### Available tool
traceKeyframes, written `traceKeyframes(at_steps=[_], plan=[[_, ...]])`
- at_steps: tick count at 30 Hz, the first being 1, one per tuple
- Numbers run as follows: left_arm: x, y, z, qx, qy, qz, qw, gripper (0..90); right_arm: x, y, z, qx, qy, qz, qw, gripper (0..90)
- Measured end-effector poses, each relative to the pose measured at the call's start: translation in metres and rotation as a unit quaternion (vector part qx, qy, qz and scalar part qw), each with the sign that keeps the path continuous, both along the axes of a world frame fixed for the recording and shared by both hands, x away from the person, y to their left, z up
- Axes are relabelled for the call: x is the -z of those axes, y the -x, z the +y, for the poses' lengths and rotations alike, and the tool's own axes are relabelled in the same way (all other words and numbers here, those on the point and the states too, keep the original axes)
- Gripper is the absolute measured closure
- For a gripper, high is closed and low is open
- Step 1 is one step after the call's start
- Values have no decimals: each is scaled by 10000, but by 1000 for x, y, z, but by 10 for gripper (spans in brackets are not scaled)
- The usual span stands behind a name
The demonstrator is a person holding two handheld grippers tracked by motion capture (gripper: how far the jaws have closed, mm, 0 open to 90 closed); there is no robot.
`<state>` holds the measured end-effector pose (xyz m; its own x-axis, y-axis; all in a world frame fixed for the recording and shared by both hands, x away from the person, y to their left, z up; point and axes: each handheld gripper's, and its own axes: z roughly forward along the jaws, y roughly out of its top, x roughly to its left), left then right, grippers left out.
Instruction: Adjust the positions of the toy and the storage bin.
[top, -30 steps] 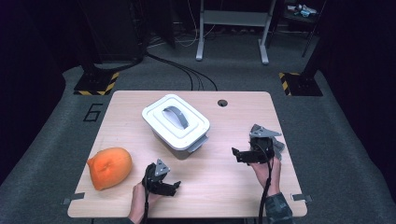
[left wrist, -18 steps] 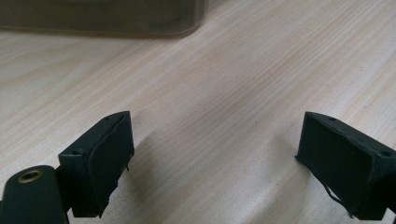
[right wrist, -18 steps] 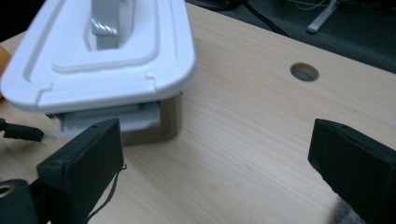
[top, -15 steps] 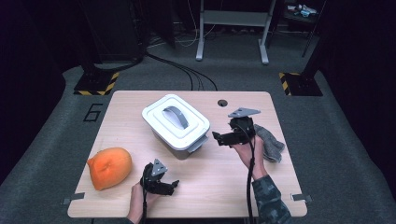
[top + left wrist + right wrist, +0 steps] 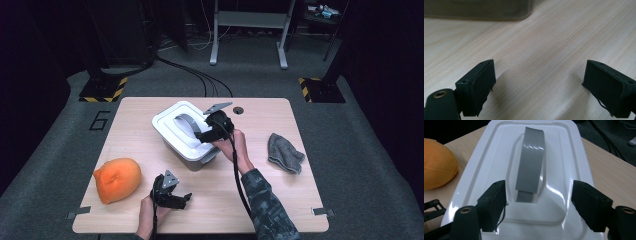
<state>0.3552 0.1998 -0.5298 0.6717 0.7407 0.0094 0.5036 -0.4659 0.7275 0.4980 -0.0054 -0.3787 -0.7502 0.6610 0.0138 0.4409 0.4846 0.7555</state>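
Observation:
A white lidded box [image 5: 176, 131] with a grey handle [image 5: 184, 121] stands in the middle of the wooden table [image 5: 260, 195]. My right gripper [image 5: 201, 135] hovers open over the box's right end, its jaws pointing along the lid. In the right gripper view the grey handle [image 5: 531, 162] lies ahead, between the spread jaws, above the white lid [image 5: 499, 152]. My left gripper [image 5: 184, 199] rests open near the table's front edge, nothing between its jaws; in the left gripper view it [image 5: 539, 87] faces bare wood, with the box's base [image 5: 479, 10] farther ahead.
An orange cushion [image 5: 117, 179] lies at the front left of the table, also seen in the right gripper view [image 5: 437, 165]. A crumpled grey cloth [image 5: 284, 152] lies on the right side. A dark round hole [image 5: 238, 110] marks the table's far edge.
My right gripper has moved left from the right side of the table to above the box, leaving the grey cloth lying on the table. The left gripper has stayed put.

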Motion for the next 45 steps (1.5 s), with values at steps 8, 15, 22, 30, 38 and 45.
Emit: traceKeyframes(at_steps=[8, 15, 22, 30, 38, 45], plan=[[0, 0, 0, -3, -16, -19, 10000, 104, 0, -13, 21, -112, -83, -59, 9999, 416], [-1, 0, 0, 32, -21, 1, 10000, 105, 0, -17, 39, 113, 90, -164, 9998, 602], [-1, 0, 1, 39, -21, 11, 10000, 105, 1, -16, 39, 325, 15, -86, 9994, 646], [0, 0, 0, -3, -26, -84, 10000, 105, 1, -12, 39, 490, -33, -3, 9988, 665], [0, 1, -1, -44, 3, -60, 10000, 105, 0, -5, 39, 764, 2, 36, 9971, 668], [0, 1, -1, -36, -21, -73, 10000, 105, 0, 2, 37, 930, 25, 27, 9957, 669]])
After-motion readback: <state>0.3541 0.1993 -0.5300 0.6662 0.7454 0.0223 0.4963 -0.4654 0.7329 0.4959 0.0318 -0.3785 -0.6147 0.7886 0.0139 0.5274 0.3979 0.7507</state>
